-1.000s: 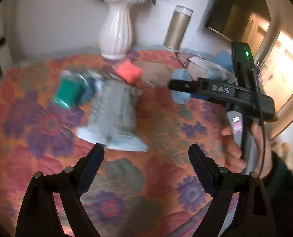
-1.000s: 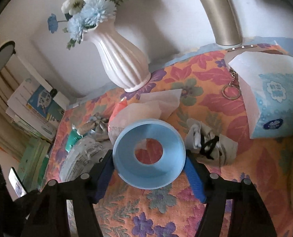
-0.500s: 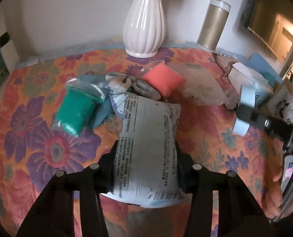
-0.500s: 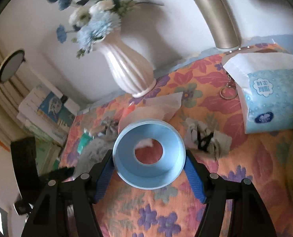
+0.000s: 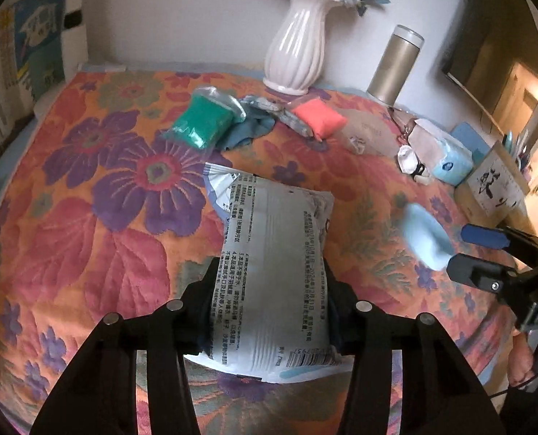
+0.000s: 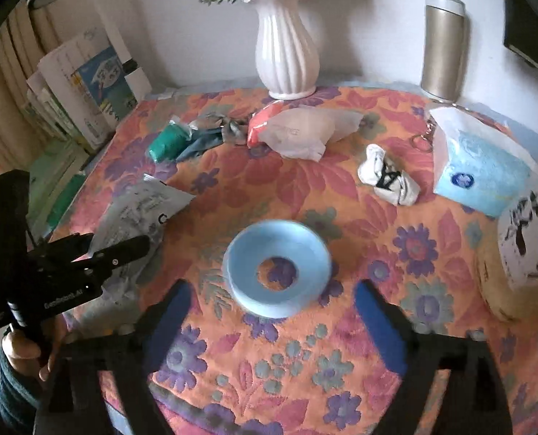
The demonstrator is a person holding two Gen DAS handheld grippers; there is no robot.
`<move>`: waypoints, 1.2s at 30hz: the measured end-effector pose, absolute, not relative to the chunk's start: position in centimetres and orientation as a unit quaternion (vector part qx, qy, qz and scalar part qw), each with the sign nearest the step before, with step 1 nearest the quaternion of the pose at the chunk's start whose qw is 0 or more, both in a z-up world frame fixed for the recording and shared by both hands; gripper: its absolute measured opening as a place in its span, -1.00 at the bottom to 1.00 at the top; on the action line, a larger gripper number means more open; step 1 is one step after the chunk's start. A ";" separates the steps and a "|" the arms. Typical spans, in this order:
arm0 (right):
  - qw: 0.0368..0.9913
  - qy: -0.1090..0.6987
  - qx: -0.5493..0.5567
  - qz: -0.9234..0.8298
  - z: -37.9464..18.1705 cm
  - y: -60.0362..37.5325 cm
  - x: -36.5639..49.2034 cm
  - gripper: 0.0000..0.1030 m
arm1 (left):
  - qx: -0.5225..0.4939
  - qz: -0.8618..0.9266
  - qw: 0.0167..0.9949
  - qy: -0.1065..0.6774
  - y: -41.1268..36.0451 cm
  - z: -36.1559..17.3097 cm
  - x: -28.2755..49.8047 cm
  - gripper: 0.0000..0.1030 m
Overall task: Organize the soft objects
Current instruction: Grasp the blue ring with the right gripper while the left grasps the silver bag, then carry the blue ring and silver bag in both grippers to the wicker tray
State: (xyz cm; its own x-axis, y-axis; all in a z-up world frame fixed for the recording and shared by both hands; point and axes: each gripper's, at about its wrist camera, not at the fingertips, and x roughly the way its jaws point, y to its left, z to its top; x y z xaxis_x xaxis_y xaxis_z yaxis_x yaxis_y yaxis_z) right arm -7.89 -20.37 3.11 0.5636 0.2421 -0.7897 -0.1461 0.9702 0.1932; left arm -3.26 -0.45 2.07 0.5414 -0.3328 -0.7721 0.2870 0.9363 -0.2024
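While the left tool [image 5: 267,304] is pinching the grey printed plastic pouch [image 5: 272,272] across its near end above the flowered worktop [image 5: 98,217], its jaws easing open slightly, the pouch is looking light, squashy and slippery; the right tool [image 6: 272,311] is opening, its jaws clear of the blurred pale-blue foam ring [image 6: 277,278] lying free between them, light and springy, best gripped across its rim.

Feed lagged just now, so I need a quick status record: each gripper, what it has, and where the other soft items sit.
left gripper: jaws opening slightly, pads still pressed on the grey printed pouch
right gripper: jaws opening, clear of the blue ring, which looks blurred
green bundle: near the white vase
coral pad: beside the grey-blue cloth
rolled white sock: next to the tissue pack
surface: floral cloth
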 end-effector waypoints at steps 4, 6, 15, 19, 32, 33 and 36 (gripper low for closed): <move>0.878 0.460 0.079 0.104 1.4 -20.9 -8.3 0.81 | -0.005 -0.173 0.879 0.444 -1.1 2.0 -3.2 -0.01; 0.877 0.463 0.083 0.099 1.0 -20.9 -8.3 0.81 | -0.006 -0.174 0.879 0.444 -1.1 1.9 -3.1 -0.01; 0.893 0.448 0.021 0.041 0.4 -18.2 -6.9 0.28 | -0.008 -0.176 0.879 0.442 -1.0 2.0 -3.5 -0.02; 0.893 0.445 0.037 0.053 0.7 -18.8 -7.8 0.27 | 0.011 -0.182 0.880 0.438 -1.7 2.3 -4.1 -0.10; 0.910 0.403 0.097 0.027 5.4 -26.5 -16.1 0.27 | 0.049 -0.305 0.867 0.390 -11.1 6.7 -9.8 -0.11; 0.912 0.396 0.103 0.021 5.9 -27.6 -17.1 0.27 | 0.055 -0.319 0.864 0.387 -12.3 7.1 -10.3 -0.11; 0.918 0.379 0.119 -0.001 7.1 -30.3 -19.5 0.27 | 0.071 -0.354 0.852 0.378 -15.9 7.8 -11.5 -0.11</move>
State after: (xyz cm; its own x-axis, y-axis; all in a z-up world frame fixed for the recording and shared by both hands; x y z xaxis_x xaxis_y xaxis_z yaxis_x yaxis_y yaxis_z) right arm -19.49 -30.25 7.06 0.7121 0.0877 -0.6965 0.0921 0.9719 0.2166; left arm -11.54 -15.87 7.82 0.4630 -0.5504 -0.6948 0.6574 0.7390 -0.1473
